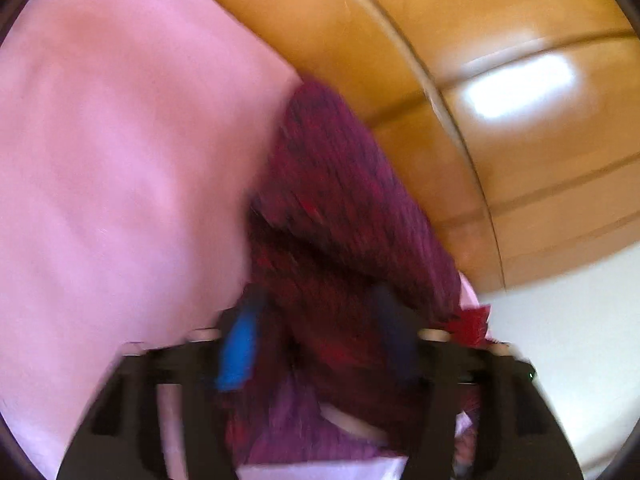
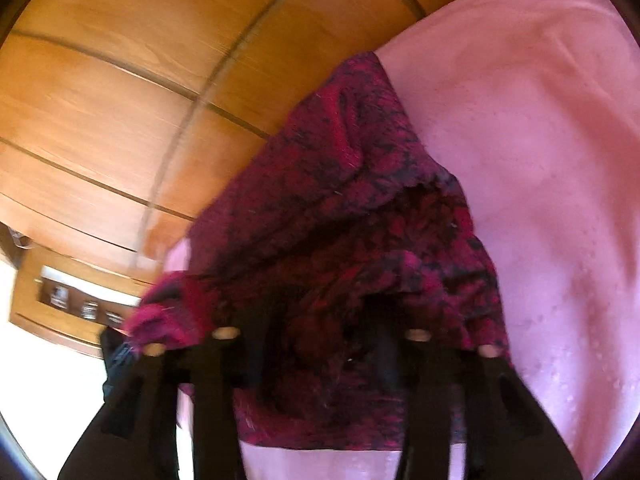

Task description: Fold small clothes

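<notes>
A pink sheet (image 1: 112,152) fills the left of my left view and the right of my right view; wooden cupboard doors (image 2: 104,92) curve behind. A maroon knitted garment (image 2: 320,216) hangs bunched mid-frame, soft, light, likely floppy; best held at its edges. My left gripper (image 1: 316,340) and right gripper (image 2: 320,344) both look clamped on its cloth, bottom centre, though blur hides the tips

Pink sheeted surface (image 1: 100,140), dark red knit garment (image 2: 340,200) draped on its edge
</notes>
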Motion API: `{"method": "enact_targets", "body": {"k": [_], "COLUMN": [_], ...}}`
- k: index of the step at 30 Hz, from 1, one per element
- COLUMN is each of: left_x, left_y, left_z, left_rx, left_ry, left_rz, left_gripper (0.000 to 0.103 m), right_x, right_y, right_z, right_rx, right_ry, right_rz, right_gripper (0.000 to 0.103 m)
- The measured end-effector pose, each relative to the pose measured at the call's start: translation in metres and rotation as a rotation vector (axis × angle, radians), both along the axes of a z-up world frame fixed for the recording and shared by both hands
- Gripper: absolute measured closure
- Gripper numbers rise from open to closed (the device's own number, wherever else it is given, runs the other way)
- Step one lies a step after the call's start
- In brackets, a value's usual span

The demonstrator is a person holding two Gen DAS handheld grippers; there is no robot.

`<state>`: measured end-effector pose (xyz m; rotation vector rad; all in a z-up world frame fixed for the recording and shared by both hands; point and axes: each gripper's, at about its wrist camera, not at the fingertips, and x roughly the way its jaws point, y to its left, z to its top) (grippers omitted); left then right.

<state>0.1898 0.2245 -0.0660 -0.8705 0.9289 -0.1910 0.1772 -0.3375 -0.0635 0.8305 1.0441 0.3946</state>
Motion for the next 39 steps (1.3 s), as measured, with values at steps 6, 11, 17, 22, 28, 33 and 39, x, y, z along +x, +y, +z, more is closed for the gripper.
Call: {"method": "enact_targets", "body": {"k": [6,11,17,22,28,33,39], "left_x": [-0.038,-0.080,-0.082,-0.072,-0.097,-0.123,-0.164], "left_y": [0.027,0.002,-0.032,-0.031,-0.023,-0.029,-0.027], "left_z": [0.009,-0.003,-0.021,-0.021,-0.015,-0.006,-0.001], "left_rx": [0.082,0.165,0.211,0.228,0.179,0.161,0.117], "left_ry": [-0.076,-0.150,-0.119,-0.076,-0.088,-0.101,-0.078], "left_rz": [0.013,-0.153,-0.260,-0.239,-0.221,-0.223,-0.216], "left_gripper": [0.034,0.023,0.039,0.083,0.092,0.093,0.093], "right_x": [-0.031,-0.063,-0.067,-0.073,-0.102,-0.115,-0.140], "right_y": [-0.028,-0.030,-0.001,-0.003,0.002,-0.001,-0.006], "right_z": [0.036,0.029,-0.006,0.004,0.025,0.034,0.043], "right_rx": [-0.044,-0.232,-0.456,-0.484,-0.456,-0.393,-0.352], "right_ry": [-0.127,-0.128,-0.084,-0.105,-0.136,-0.132,-0.102], "right_rz": [-0.063,-0.001,0.092,0.089,0.099,0.085,0.135], "right_gripper": [0.015,0.015,0.049,0.090,0.092,0.093,0.093]}}
